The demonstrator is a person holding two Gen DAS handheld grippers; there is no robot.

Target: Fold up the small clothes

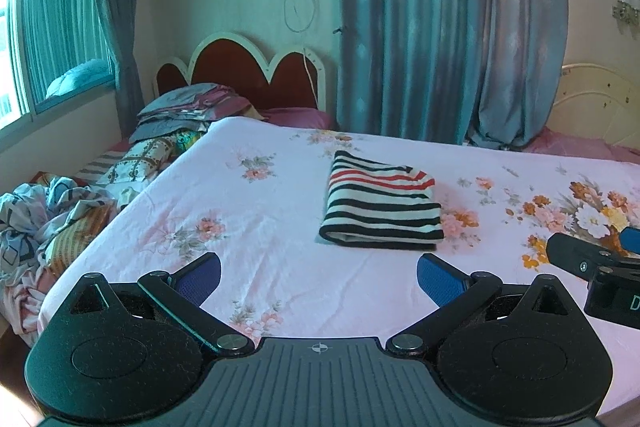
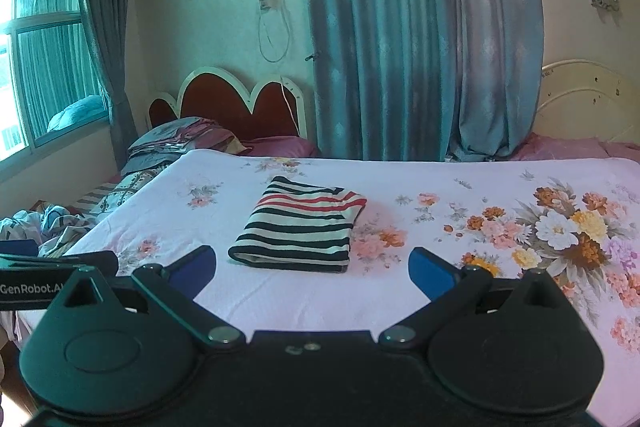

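A folded black, white and red striped knit garment [image 1: 382, 205] lies mid-bed on the pink floral sheet [image 1: 260, 195], nothing on it. Left gripper [image 1: 319, 277] and right gripper [image 2: 313, 269] hover near the bed's front edge, both wide apart and empty; crumpled bedding [image 1: 52, 215] is heaped off the left edge.

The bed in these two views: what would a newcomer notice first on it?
First the striped garment, folded into a neat rectangle and lying alone mid-bed on the floral sheet. Then the left gripper and right gripper, both open and empty, short of the garment's near edge.

Left gripper [image 1: 319, 277], right gripper [image 2: 312, 273]: matte black, blue ribbed fingers [image 1: 438, 278], silver pivot screws, "GenRobot.AI" label.
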